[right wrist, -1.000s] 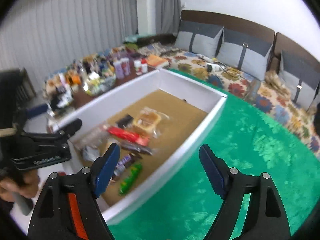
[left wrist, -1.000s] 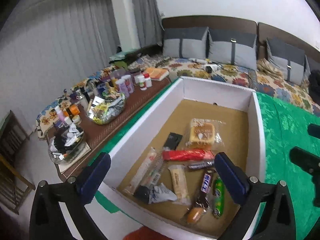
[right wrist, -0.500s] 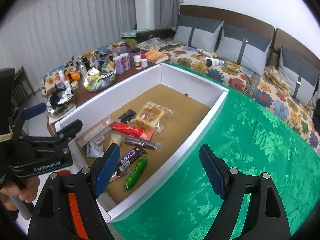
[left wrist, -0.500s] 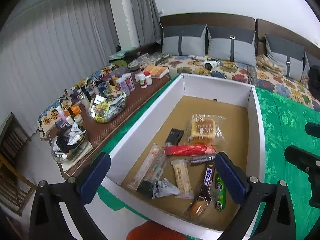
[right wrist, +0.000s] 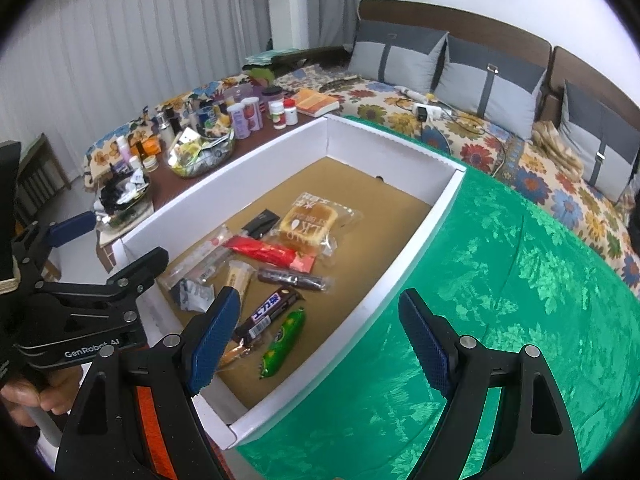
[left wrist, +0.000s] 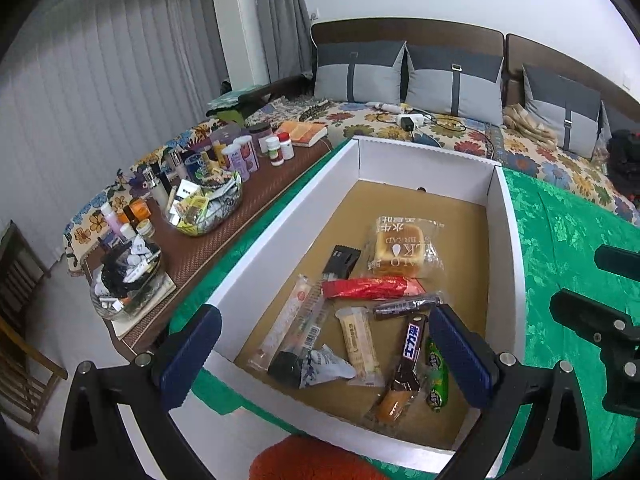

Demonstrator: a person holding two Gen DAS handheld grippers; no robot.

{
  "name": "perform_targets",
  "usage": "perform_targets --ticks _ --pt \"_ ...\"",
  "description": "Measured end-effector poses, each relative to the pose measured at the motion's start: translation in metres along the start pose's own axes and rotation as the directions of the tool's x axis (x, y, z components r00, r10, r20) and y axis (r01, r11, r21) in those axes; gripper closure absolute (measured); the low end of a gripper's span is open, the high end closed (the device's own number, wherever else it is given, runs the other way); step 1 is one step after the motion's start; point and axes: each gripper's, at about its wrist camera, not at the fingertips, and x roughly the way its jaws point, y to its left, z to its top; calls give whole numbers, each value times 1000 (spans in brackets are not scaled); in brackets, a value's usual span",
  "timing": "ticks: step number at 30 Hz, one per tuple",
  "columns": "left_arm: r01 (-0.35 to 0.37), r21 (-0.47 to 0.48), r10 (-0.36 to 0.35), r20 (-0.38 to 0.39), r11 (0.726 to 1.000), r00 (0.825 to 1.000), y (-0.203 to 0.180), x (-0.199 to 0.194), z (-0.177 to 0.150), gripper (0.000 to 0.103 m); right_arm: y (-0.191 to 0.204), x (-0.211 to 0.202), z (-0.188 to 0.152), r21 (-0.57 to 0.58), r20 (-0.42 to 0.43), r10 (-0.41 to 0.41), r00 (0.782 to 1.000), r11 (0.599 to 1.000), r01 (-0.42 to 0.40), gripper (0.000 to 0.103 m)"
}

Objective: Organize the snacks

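box: white cardboard box (left wrist: 256,248) sits on the green cloth (right wrist: 520,280), brown floor inside. All the snacks you can see lie in it, bunched toward the near end; far end bare.
snacks: bread pack (left wrist: 402,250) furthest in, black sachet (left wrist: 340,259) just left of it, red wrapper (left wrist: 370,287) lying crosswise in front of both. Nearer you: dark thin bar (left wrist: 406,307), long clear sticks (left wrist: 294,320), pale bar (left wrist: 358,338), crumpled white wrapper (left wrist: 324,366), chocolate bar (right wrist: 269,315), green candy pack (right wrist: 284,336).
layout: loose pile. Several touch or overlap, no rows, no grouping by kind.
left gripper: your left gripper (left wrist: 324,354) hovers over the near-left corner of the box, fingers spread wide, nothing between them.
right gripper: your right gripper (right wrist: 320,342) hangs over the near-right wall, half over the box and half over cloth. Fingers wide apart, holding nothing.
step: no grasp in hand. Judgement only: snacks in the box fits both "gathered in, sorting left" and "done as far as you meant". The pictures don't settle which.
next move: if you want order inside, it calls for a low approach on one item at the edge of the pile. Green candy pack and chocolate bar lie closest to your right fingers.
risk: thin flat wrappers on a flat floor are hard to pinch. Overlaps mean a neighbour may drag along.
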Motion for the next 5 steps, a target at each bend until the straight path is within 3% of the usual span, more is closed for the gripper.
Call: perform_targets --ticks 5 --pt "14 -35 -15 -34 999 999 4 4 -7 0 7 1 -3 -18 -13 16 1000 1000 -16 19"
